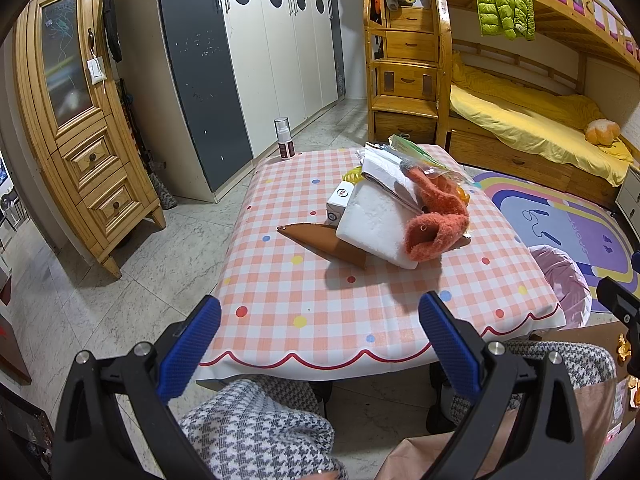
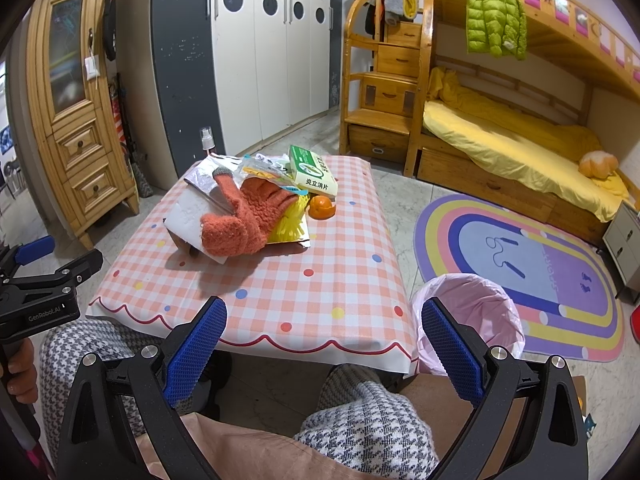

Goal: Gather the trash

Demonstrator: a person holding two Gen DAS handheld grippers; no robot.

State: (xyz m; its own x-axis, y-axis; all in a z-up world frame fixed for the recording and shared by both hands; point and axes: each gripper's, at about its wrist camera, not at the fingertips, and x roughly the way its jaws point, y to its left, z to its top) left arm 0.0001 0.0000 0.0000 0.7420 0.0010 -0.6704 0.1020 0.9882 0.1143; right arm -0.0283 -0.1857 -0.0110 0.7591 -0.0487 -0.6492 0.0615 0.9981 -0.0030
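Observation:
A heap of trash lies on the checked table (image 1: 304, 304) (image 2: 328, 280): an orange glove (image 1: 434, 216) (image 2: 244, 216) on top of a white foam slab (image 1: 372, 224) (image 2: 184, 220), brown cardboard (image 1: 320, 240), a small white box (image 1: 339, 200), a green-and-white box (image 2: 314, 174), foil and plastic wrappers (image 2: 208, 176), yellow netting (image 2: 290, 220) and an orange peel (image 2: 321, 207). A bin with a pink liner (image 1: 562, 284) (image 2: 468, 320) stands at the table's right. My left gripper (image 1: 320, 344) and right gripper (image 2: 324, 344) hover open near the table's front edge, holding nothing.
A spray bottle (image 1: 284, 138) (image 2: 207, 139) stands at the table's far left corner. A person's checked trouser legs (image 1: 260, 432) (image 2: 368, 428) are below the grippers. A wooden cabinet (image 1: 76, 120), a wardrobe (image 1: 256, 48), a bunk bed (image 1: 528, 112) and a rainbow rug (image 2: 532, 276) surround the table.

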